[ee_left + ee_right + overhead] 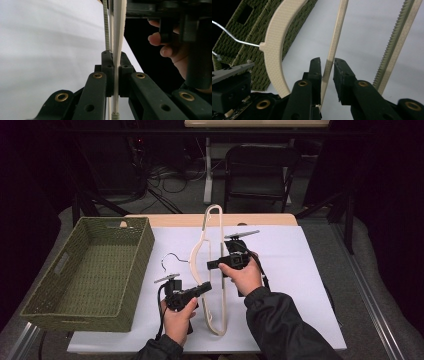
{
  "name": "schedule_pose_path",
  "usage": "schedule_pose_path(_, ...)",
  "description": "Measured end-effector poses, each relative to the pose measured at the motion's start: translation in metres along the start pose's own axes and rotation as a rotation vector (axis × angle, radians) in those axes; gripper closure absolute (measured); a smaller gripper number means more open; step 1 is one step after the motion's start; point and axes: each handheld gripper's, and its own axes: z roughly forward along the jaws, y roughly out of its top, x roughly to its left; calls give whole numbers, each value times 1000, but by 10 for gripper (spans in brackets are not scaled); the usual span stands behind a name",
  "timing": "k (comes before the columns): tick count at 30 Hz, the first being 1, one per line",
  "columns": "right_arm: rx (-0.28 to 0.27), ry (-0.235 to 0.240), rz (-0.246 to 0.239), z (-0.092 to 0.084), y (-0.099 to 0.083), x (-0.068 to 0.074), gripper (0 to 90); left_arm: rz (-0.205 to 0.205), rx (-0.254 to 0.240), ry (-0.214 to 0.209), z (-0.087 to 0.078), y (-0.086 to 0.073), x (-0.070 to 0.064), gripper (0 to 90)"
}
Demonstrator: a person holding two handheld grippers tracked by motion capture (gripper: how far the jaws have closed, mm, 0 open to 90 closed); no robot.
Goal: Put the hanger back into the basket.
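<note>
A cream plastic hanger (215, 270) is positioned near the middle of the white table surface (300, 285), to the right of the green woven basket (90, 270), with its metal hook (175, 258) directed toward the basket. The left gripper (205, 287) is clamped on a thin bar of the hanger, which is seen pressed between the two closed pads in the left gripper view (115, 75). The right gripper (212, 265) is set around another thin bar of the hanger (332, 60) with its jaws narrowly parted, the bar lying against one pad while a small gap is left at the other, so no firm grip is applied there.
</note>
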Motion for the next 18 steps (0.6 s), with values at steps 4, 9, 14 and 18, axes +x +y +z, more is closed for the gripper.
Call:
schedule_pose_path(4, -9, 5, -4, -3, 0, 0, 711, 5, 5, 12, -3, 4, 1, 870)
schedule_pose_path(9, -14, 18, -6, -8, 0, 0, 672, 6, -4, 18, -9, 11, 1, 870)
schedule_pose_path(14, -18, 19, -15, -14, -1, 0, 636, 10, -13, 24, -15, 19, 1, 870)
schedule_pose_path(18, -16, 8, -24, -16, -3, -2, 611, 12, -7, 29, -19, 25, 1, 870)
